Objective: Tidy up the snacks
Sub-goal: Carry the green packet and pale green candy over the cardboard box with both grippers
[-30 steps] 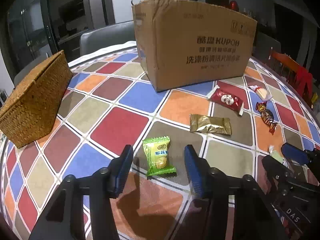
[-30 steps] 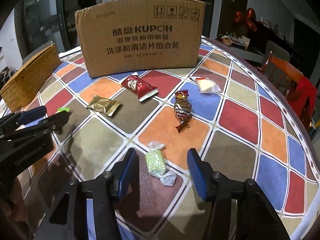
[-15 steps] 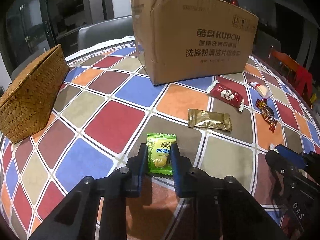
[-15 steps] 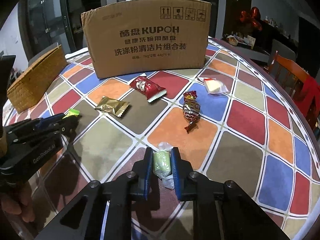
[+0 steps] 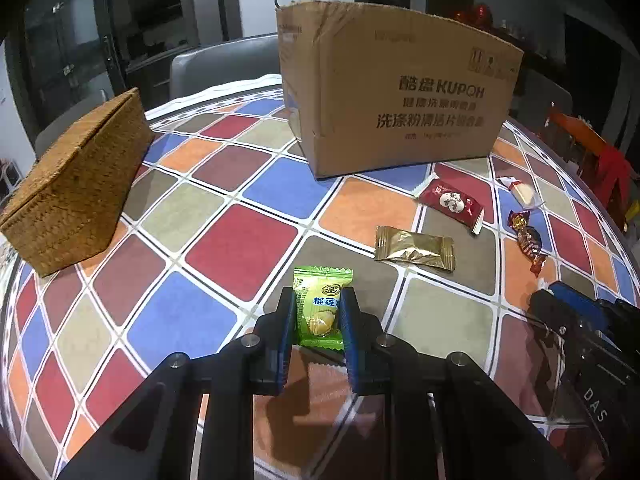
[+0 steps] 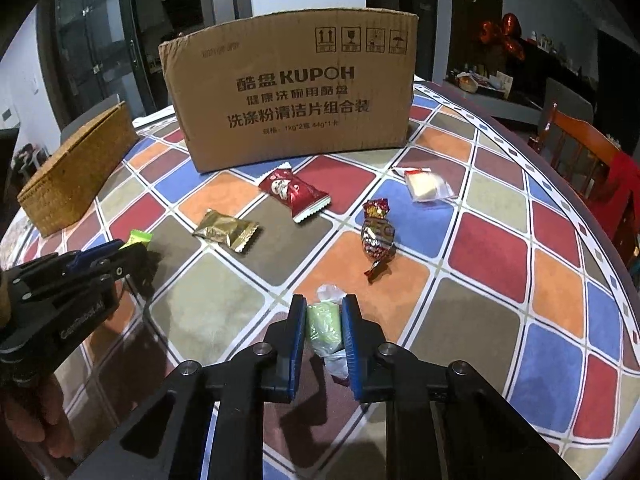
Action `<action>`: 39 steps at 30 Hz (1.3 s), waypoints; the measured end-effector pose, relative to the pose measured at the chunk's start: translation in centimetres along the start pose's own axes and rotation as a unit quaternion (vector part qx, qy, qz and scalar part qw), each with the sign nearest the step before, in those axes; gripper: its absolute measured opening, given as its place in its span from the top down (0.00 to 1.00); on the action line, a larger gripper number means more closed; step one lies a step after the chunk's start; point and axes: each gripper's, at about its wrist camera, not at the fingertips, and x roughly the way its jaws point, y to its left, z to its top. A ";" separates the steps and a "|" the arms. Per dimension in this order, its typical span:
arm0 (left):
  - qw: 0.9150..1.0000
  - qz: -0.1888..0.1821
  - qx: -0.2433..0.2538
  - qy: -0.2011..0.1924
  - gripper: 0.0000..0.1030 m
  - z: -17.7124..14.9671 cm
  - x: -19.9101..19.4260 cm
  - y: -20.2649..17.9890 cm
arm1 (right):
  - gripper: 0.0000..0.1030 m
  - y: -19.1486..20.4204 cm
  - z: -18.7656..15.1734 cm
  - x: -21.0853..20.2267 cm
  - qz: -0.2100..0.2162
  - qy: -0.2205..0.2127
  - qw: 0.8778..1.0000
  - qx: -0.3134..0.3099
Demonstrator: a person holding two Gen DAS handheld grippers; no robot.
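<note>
The round bench [image 5: 248,240] wears a glossy cloth of red, blue, orange and grey diamonds edged in white. At the upper centre of both views stands a tall corrugated cardboard box [image 6: 288,92], its top edge torn and bowed. At the left sits a low woven straw basket [image 5: 76,196] with slanted sides. In the middle lie loose snacks: a crinkled gold foil packet [image 5: 414,247], a shiny red packet [image 5: 450,202], a twisted foil candy [image 6: 376,236] and a clear-wrapped pale square [image 6: 424,186]. At the lower centre of the left view, the left tool [image 5: 318,316] is clamped on a flat green packet [image 5: 320,304]. The right tool [image 6: 323,326] pinches a soft pale-green sweet [image 6: 322,326] in clear wrap.
</note>
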 end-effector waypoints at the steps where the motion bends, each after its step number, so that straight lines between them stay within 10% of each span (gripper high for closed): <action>1: 1.000 0.004 -0.002 0.002 0.78 0.0 -0.2 0.0 | 0.81 -0.1 0.1 0.0 0.000 -0.001 1.000 0.000; 39: 0.995 0.059 -0.076 -0.021 0.78 4.3 -6.4 -3.3 | 0.81 -2.7 8.6 -3.7 0.072 -0.039 0.995 -0.048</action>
